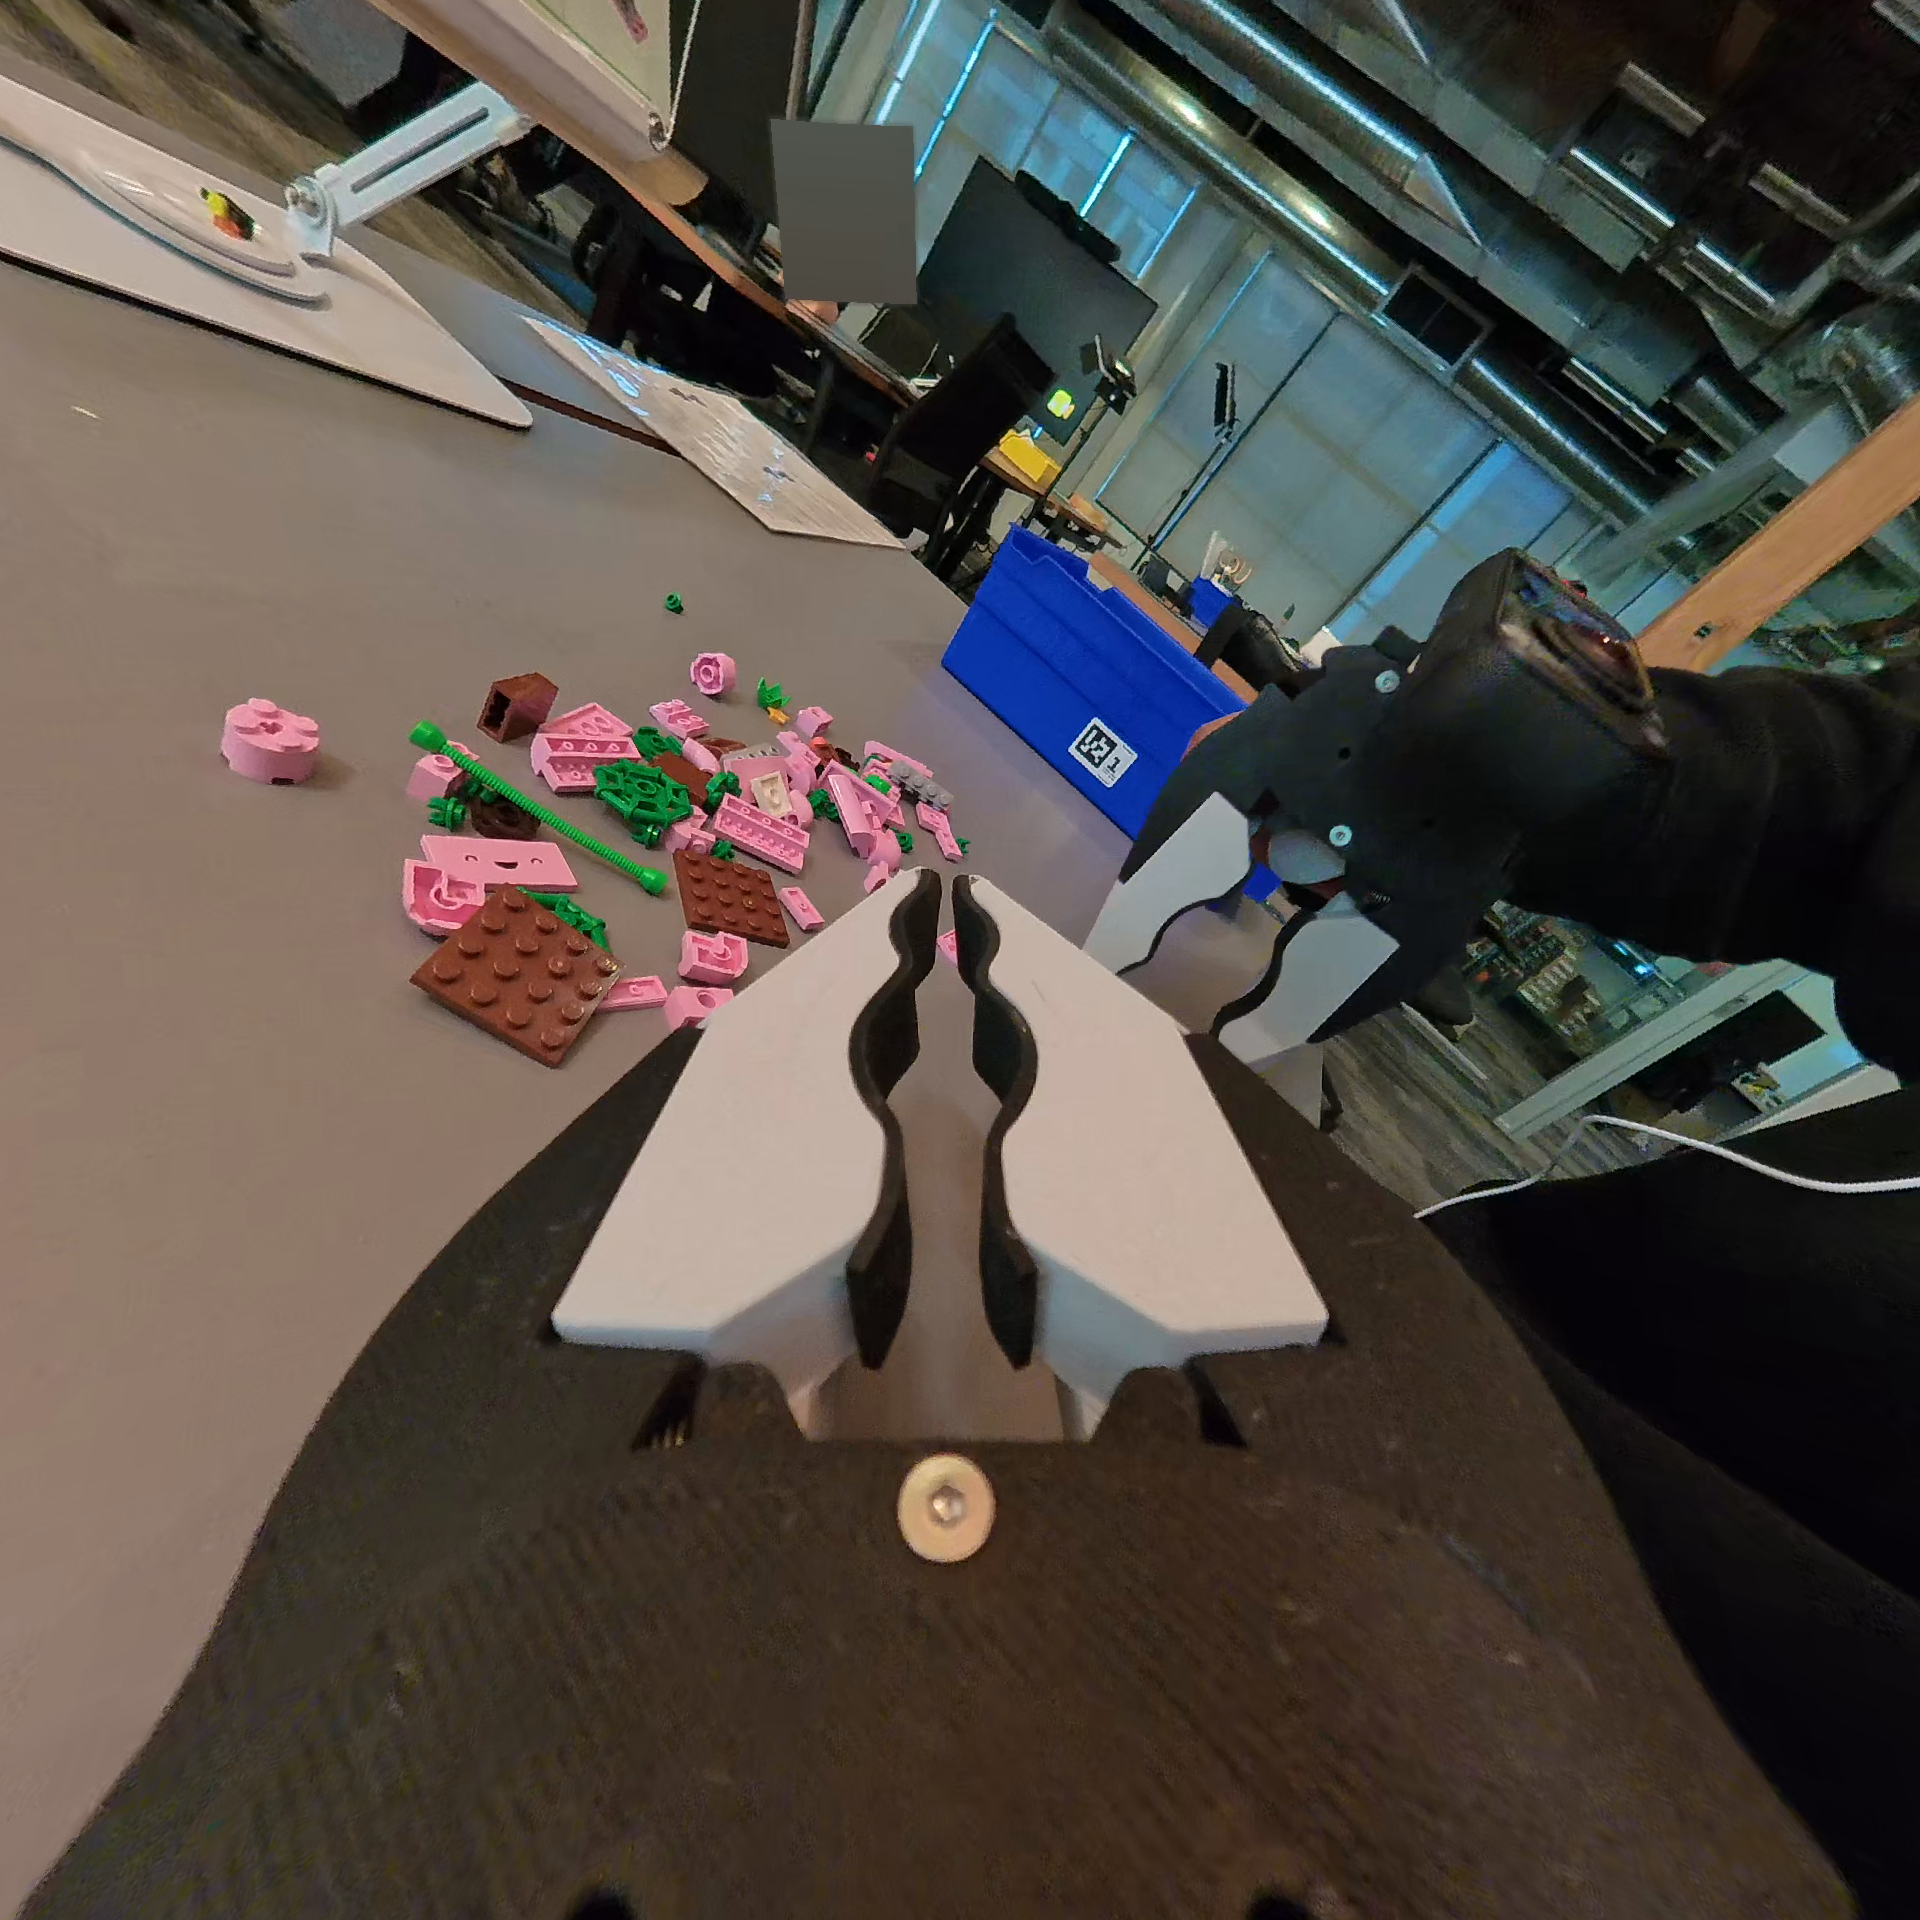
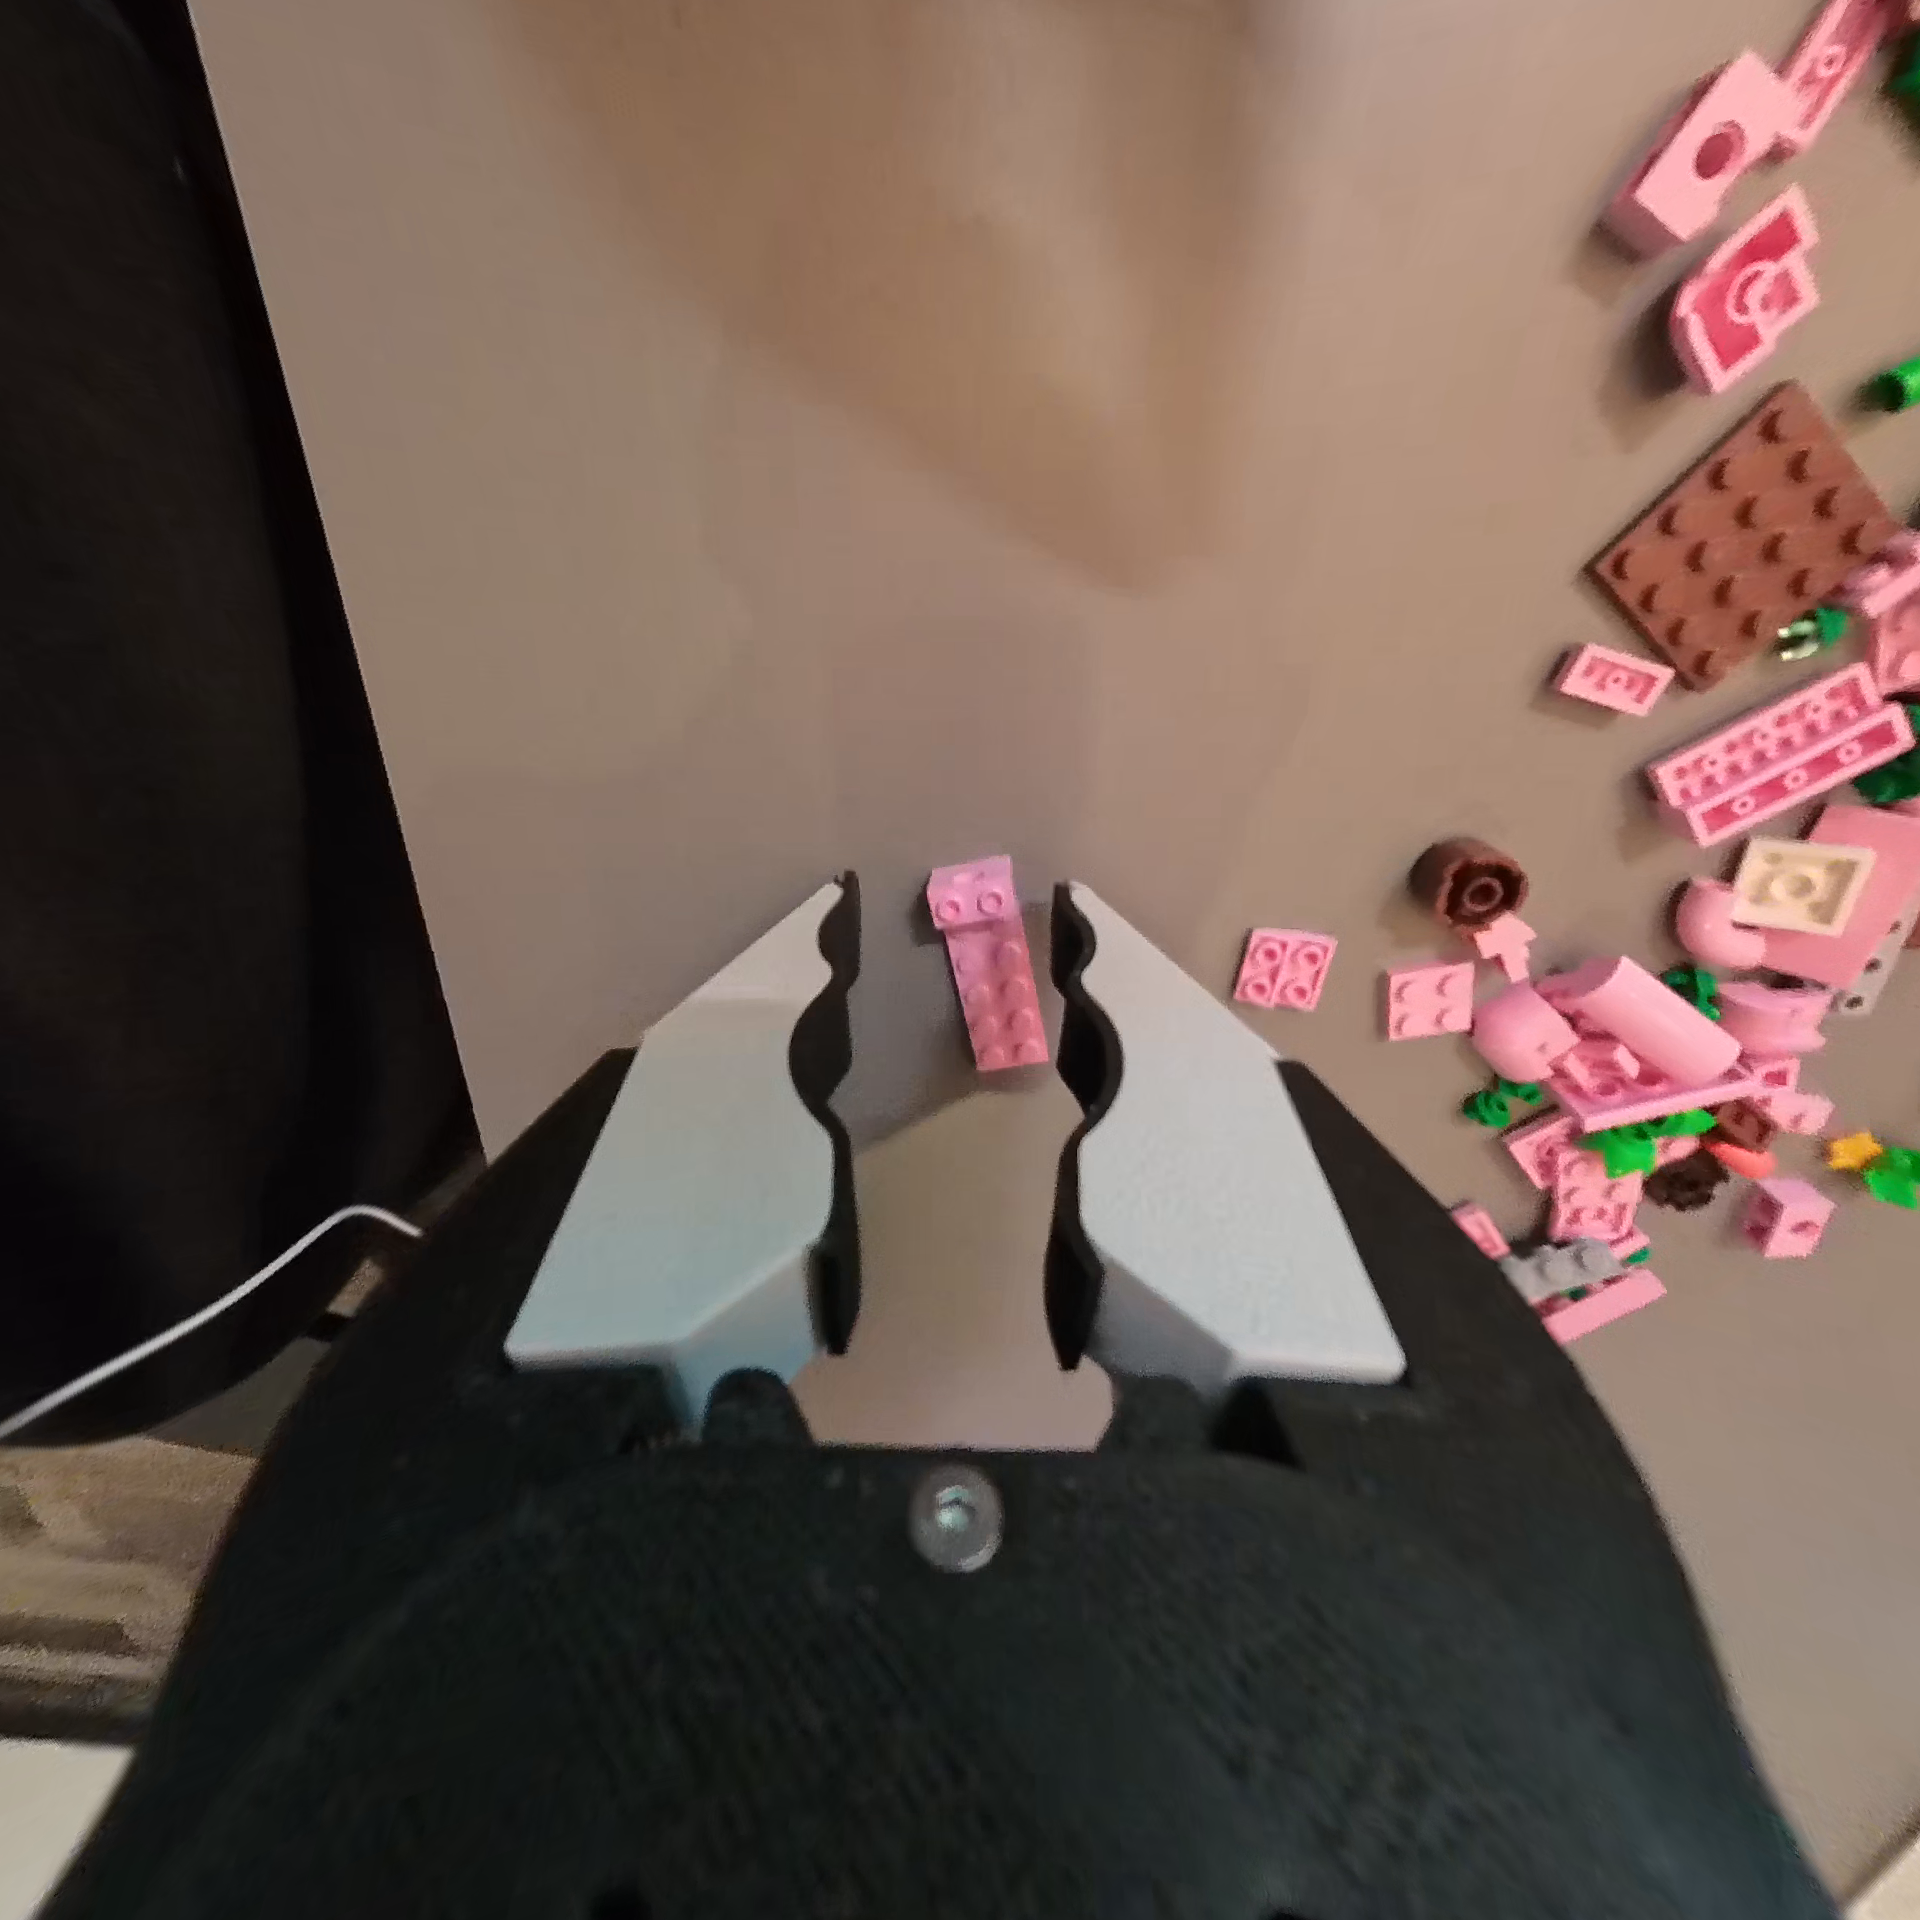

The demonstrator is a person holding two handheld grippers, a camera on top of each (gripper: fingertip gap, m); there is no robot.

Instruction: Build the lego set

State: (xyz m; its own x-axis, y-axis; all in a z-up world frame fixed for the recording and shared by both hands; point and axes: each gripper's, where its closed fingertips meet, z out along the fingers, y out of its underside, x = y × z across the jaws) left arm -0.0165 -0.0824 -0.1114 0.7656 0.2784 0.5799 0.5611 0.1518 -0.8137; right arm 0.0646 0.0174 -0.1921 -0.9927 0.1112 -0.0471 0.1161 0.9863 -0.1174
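Observation:
A pile of loose pink, brown and green lego pieces [image 1: 675,810] lies on the grey table [image 1: 208,1091]; it also shows at the right of the right wrist view [image 2: 1714,935]. My left gripper [image 1: 945,883] is shut and empty, held above the table just short of the pile. My right gripper [image 2: 956,888] is open over the table. A long pink plate with a small pink plate on its far end [image 2: 992,987] lies between the right gripper's fingers, closer to the right one. The right gripper also shows at the right of the left wrist view [image 1: 1169,1000].
A brown studded plate [image 1: 514,971] lies at the near side of the pile. A pink round brick [image 1: 270,738] sits alone to its left. A white board with a stand [image 1: 260,312] and a printed sheet [image 1: 727,447] lie farther back. A blue bin [image 1: 1060,665] stands beyond the table edge. About 10 cm separates my left fingertips from the brown studded plate [image 1: 514,971].

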